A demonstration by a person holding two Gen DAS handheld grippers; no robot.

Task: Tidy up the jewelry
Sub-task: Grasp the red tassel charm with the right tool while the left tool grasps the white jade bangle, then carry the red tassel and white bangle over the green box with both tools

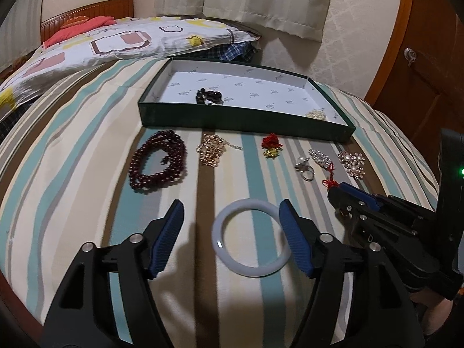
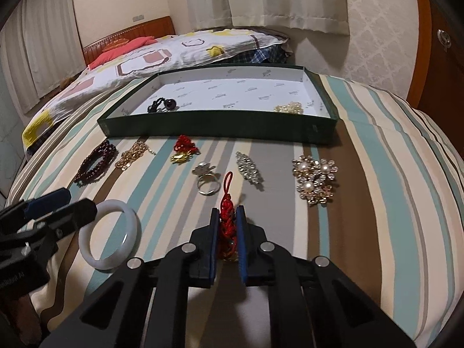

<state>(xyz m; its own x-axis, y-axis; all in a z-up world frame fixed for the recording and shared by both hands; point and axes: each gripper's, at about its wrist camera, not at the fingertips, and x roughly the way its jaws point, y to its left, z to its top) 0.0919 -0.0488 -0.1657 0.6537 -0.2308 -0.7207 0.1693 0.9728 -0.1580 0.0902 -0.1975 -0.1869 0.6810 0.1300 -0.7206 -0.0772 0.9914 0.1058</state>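
My left gripper (image 1: 232, 211) is open over a white jade bangle (image 1: 249, 266) that lies flat on the striped bedspread; its right finger sits over the bangle's right side. The bangle also shows in the right wrist view (image 2: 111, 264). My right gripper (image 2: 227, 213) is shut on a red knotted cord charm (image 2: 226, 220), whose loop sticks out ahead. It shows in the left wrist view (image 1: 337, 191) at the right. A green tray (image 1: 220, 119) with white lining holds a dark piece (image 1: 209, 96) and a pearl cluster (image 1: 316, 114).
In front of the tray lie a dark red bead necklace (image 1: 158, 159), a gold chain (image 1: 211, 149), a red-gold charm (image 1: 271, 146), a ring (image 2: 207, 182), a crystal clip (image 2: 249, 168) and a pearl brooch (image 2: 314, 178). A quilt (image 1: 101, 43) lies behind.
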